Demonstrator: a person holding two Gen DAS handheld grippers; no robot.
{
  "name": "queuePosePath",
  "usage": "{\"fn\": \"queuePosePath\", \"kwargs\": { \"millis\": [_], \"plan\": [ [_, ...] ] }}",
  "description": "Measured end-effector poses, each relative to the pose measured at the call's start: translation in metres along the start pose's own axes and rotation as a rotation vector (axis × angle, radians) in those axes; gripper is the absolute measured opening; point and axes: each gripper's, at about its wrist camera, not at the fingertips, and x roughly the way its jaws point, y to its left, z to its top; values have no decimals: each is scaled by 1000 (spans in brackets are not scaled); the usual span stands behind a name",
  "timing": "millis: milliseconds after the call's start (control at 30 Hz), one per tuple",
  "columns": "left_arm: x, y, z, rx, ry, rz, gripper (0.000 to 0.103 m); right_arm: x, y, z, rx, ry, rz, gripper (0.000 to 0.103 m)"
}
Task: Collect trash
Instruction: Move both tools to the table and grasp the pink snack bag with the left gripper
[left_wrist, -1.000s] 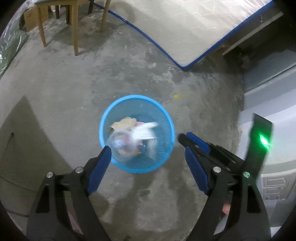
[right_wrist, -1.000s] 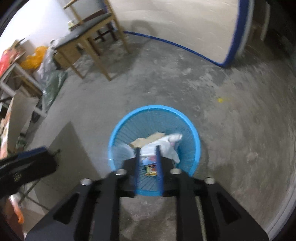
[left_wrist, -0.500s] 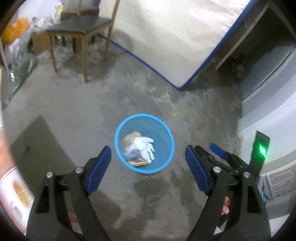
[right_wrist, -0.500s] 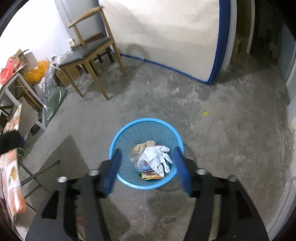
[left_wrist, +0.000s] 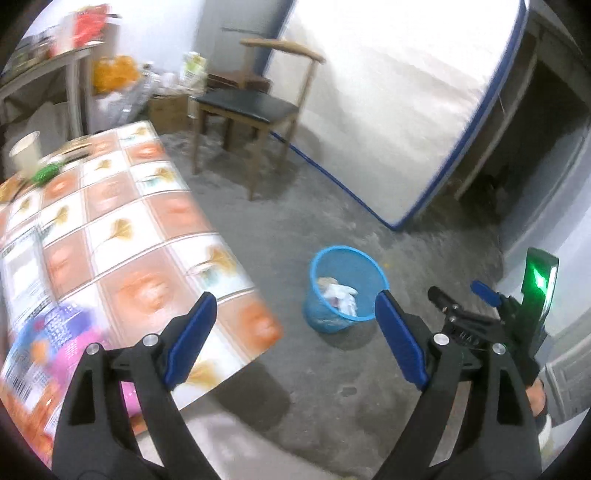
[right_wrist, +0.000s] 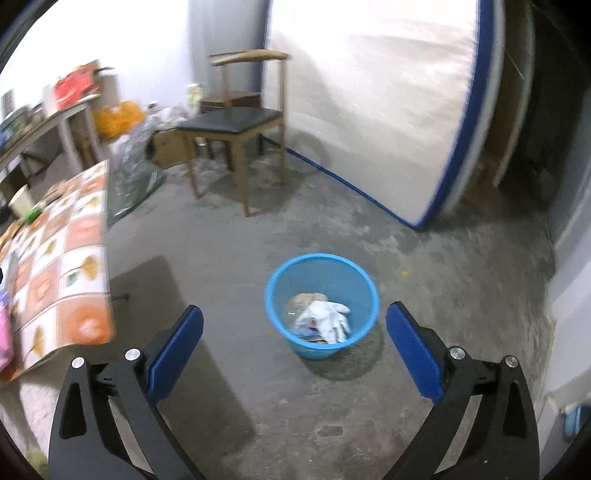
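You have bare grey concrete floor (right_wrist: 229, 258) all round the round blue mesh waste basket (right_wrist: 321, 295). The orange-and-white tiled tabletop's (left_wrist: 122, 236) near corner juts in at your left; the wooden black-seated chair (right_wrist: 236, 125) and upright blue-edged white mattress (right_wrist: 376, 110) close off the far side.

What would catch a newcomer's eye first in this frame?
The bright blue wastebasket on the grey concrete floor, with a white glove and wrappers inside. Next, the orange-patterned tablecloth on the left, and the white mattress leaning against the far wall behind a wooden chair.
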Motion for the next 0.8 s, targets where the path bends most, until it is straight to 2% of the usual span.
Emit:
{"fn": "queuePosePath", "kwargs": {
  "millis": [133, 167, 300, 400, 500, 567, 700, 800],
  "plan": [
    [-63, 55, -33, -72, -140, 53, 83, -23, 56, -2, -99, -72, 107, 96],
    [-74, 63, -39, -87, -164, 71, 83, -28, 70, -3, -114, -83, 160, 96],
    [-125, 109, -75, -186, -272, 164, 83, -55, 120, -2, -90, -118, 516, 96],
    [-150, 138, -95, -243, -326, 231, 83, -70, 150, -1, -76, -115, 674, 96],
    [-162, 159, -110, -267, -354, 281, 83, -77, 178, -2, -47, -42, 823, 96],
    [-168, 174, -117, -282, -364, 299, 83, -77, 197, -5, -39, 41, 920, 96],
    [-171, 189, -129, -305, -362, 316, 83, -69, 216, -21, -36, 189, 977, 96],
    [-168, 204, -135, -344, -354, 306, 83, -59, 224, -36, -9, 290, 993, 90]
  ]
}}
